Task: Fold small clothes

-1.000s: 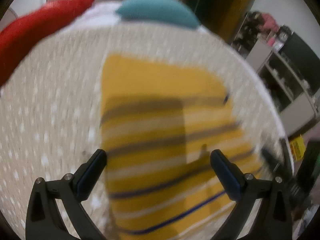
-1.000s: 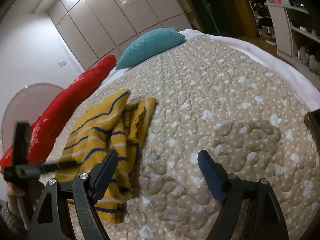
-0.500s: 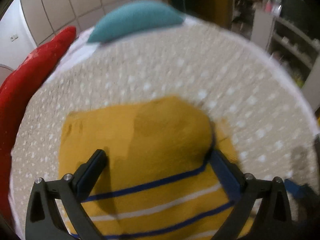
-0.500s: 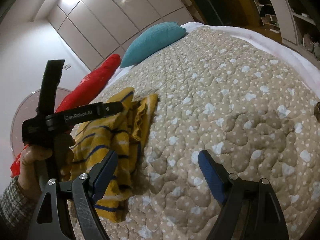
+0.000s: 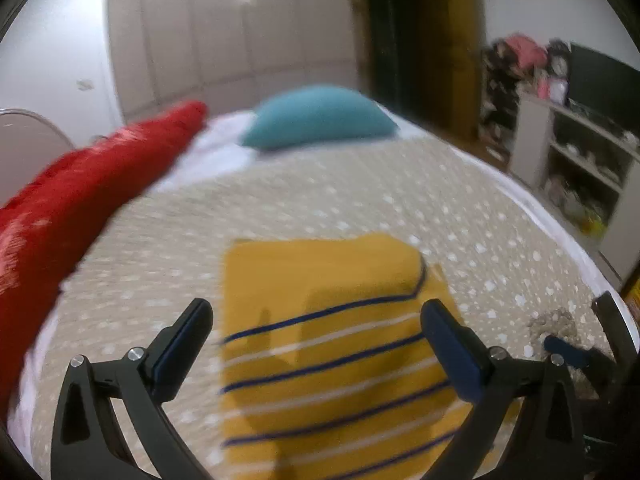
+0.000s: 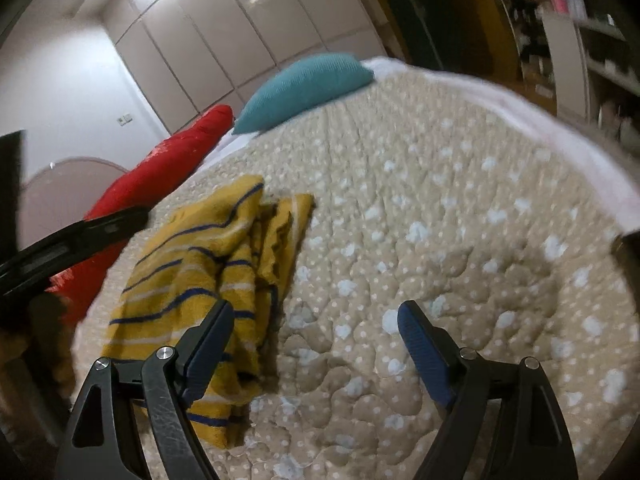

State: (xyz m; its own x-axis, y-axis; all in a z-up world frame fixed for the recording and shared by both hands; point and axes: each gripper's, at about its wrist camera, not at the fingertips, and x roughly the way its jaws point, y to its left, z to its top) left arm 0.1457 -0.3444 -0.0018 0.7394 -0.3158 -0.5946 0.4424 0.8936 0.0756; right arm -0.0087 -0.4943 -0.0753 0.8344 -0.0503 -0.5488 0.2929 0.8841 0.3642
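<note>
A folded yellow garment with blue and white stripes point(image 5: 336, 340) lies on the beige dotted quilt point(image 5: 360, 200). My left gripper point(image 5: 316, 340) is open and empty, hovering above the garment's near part. In the right wrist view the same garment point(image 6: 208, 272) lies at the left, rumpled along its right edge. My right gripper point(image 6: 316, 344) is open and empty above bare quilt point(image 6: 440, 220), just right of the garment. The left gripper's body point(image 6: 72, 240) shows at the left edge of that view.
A red bolster point(image 5: 80, 200) lies along the bed's left side and a teal pillow point(image 5: 320, 116) at its head. White shelves with clutter point(image 5: 580, 152) stand to the right of the bed. Wardrobe doors point(image 6: 240, 40) stand behind.
My left gripper has pulled back and tilted up, so the garment sits lower in its view and more of the room shows. My right gripper has barely moved.
</note>
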